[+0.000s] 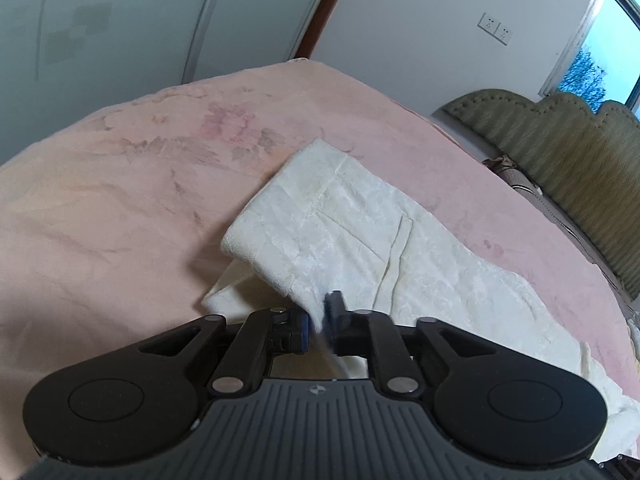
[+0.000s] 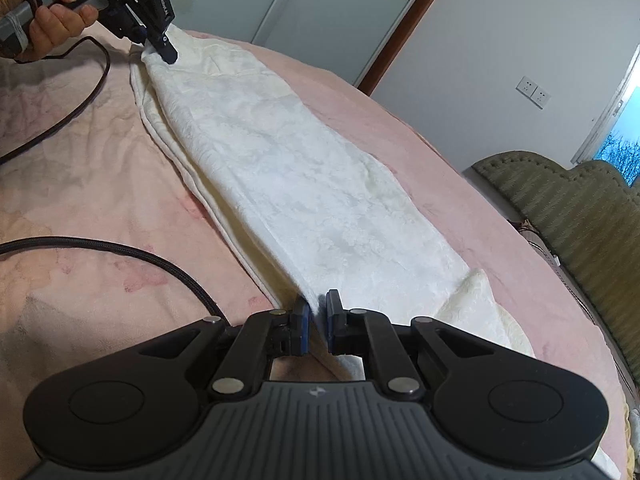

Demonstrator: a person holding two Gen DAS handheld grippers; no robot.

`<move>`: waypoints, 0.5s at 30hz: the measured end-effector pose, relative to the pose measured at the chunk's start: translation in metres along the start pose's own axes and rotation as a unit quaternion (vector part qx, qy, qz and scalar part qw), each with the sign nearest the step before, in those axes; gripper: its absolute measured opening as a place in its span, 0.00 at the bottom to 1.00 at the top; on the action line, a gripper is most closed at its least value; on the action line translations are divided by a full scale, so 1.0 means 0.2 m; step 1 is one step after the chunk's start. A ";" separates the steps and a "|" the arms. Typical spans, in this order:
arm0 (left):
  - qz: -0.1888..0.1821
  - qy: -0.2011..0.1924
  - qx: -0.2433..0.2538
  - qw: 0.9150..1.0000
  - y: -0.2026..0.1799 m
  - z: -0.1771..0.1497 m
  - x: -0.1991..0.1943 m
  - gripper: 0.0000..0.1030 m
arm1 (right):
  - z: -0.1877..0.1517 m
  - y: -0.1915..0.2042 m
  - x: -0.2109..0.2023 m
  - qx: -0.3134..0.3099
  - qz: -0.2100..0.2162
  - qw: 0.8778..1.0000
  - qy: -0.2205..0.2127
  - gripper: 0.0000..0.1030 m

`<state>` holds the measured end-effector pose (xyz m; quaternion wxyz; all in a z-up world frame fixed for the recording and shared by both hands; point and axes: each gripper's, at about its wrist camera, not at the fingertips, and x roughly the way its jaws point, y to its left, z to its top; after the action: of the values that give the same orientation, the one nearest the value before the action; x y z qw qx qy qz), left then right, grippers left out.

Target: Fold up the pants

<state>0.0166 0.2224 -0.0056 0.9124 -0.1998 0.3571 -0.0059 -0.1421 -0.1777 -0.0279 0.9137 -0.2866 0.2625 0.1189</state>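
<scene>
White textured pants (image 1: 344, 224) lie on a pink bed, folded lengthwise, and run as a long strip in the right wrist view (image 2: 288, 168). My left gripper (image 1: 318, 320) is shut on the pants' near edge at the waist end, lifting it a little. It also shows at the far top left of the right wrist view (image 2: 162, 46), pinching the cloth. My right gripper (image 2: 317, 316) is shut on the pants' edge at the other end, where a cuff (image 2: 476, 304) folds over to the right.
The pink floral blanket (image 1: 120, 200) covers the bed. A green padded headboard (image 1: 560, 152) stands at the right. Black cables (image 2: 132, 252) lie on the bed left of the pants. White wardrobe doors (image 1: 120, 20) and a wall stand behind.
</scene>
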 end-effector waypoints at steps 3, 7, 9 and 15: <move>0.000 0.008 -0.021 1.000 0.02 0.02 -0.03 0.19 | -0.01 0.01 0.00 -0.002 0.000 1.000 -0.002 0.08; 0.012 -0.005 -0.013 1.000 0.01 0.01 -0.07 0.17 | -0.02 -0.01 -0.01 0.004 0.008 1.000 -0.004 0.08; 0.024 -0.013 0.011 1.000 -0.03 -0.01 -0.08 0.13 | -0.03 -0.02 -0.02 0.007 0.013 1.000 -0.006 0.08; 0.049 -0.022 0.073 0.996 -0.10 -0.04 -0.09 0.10 | -0.06 -0.05 -0.04 0.027 0.027 0.999 -0.012 0.08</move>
<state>-0.0002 0.2033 0.0081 0.9315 -0.1151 0.3447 0.0175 -0.1497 -0.1927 -0.0266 0.9206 -0.2531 0.2624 0.1399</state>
